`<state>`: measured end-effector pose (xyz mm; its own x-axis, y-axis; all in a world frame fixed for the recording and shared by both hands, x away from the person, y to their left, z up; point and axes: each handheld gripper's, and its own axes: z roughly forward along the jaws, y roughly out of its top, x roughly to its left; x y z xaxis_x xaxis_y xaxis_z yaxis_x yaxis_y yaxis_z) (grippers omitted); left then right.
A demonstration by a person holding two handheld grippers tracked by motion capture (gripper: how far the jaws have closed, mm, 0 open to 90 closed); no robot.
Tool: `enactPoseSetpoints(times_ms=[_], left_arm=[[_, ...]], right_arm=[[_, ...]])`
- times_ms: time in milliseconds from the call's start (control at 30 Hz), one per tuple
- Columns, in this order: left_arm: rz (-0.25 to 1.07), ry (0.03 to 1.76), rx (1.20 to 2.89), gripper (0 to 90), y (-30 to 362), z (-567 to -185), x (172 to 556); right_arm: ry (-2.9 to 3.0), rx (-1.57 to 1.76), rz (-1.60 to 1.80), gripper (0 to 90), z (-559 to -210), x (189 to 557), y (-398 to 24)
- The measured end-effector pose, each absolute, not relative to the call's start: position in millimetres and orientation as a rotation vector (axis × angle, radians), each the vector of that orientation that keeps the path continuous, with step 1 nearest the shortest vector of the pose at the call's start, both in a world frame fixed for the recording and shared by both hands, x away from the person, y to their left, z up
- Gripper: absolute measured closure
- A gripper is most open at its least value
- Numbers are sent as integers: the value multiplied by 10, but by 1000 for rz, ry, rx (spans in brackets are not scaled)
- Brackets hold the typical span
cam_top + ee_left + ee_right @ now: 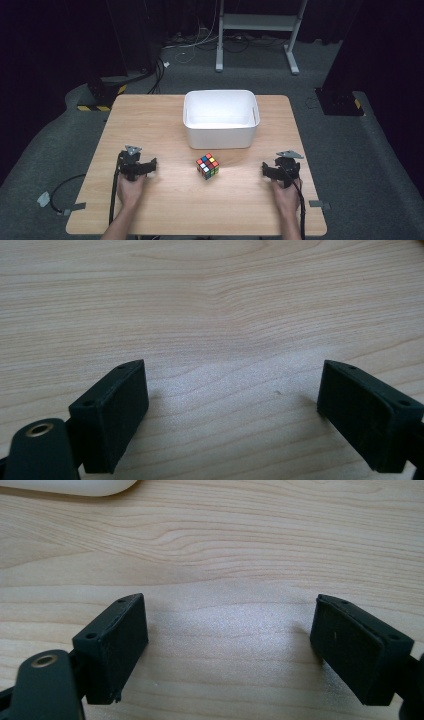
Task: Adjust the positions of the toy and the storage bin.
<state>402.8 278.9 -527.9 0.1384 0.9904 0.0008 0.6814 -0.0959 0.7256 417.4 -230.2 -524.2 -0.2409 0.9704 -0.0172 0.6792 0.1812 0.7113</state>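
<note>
A colourful puzzle cube (pixel 207 166) sits on the wooden table (pixel 165 125), just in front of a white bin (pixel 220 118). My left gripper (pixel 134 165) rests on the table well to the cube's left, held by a hand. In the left gripper view its jaws stand wide apart over bare wood, left gripper (pixel 232 395) open with nothing between them. My right gripper (pixel 281 168) rests to the cube's right. In the right gripper view, the right gripper (pixel 230 632) is open over bare wood too.
The white bin stands empty at the table's middle back; its rounded corner (pixel 75 486) shows at the top left of the right gripper view. Black cables trail from both grippers off the table's front. Dark floor, cables and a white stand lie beyond the far edge.
</note>
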Motion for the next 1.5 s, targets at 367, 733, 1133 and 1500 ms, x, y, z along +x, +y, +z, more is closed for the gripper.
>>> enactPoseSetpoints(times_ms=[367,733,1133,1500], left_arm=[[689,1604,1842,132,2784,-5280,4027],[692,1599,1843,147,2771,-5277,4027],[701,1568,1850,144,2663,-5233,4006],[701,1499,1885,130,2525,-5136,3955]], right_arm=[[1991,1546,816,152,-5242,4174,-2302],[1989,1547,815,153,-5242,4173,-2301],[1988,1545,814,154,-5242,4174,-2300],[1986,1548,814,154,-5241,4172,-2297]])
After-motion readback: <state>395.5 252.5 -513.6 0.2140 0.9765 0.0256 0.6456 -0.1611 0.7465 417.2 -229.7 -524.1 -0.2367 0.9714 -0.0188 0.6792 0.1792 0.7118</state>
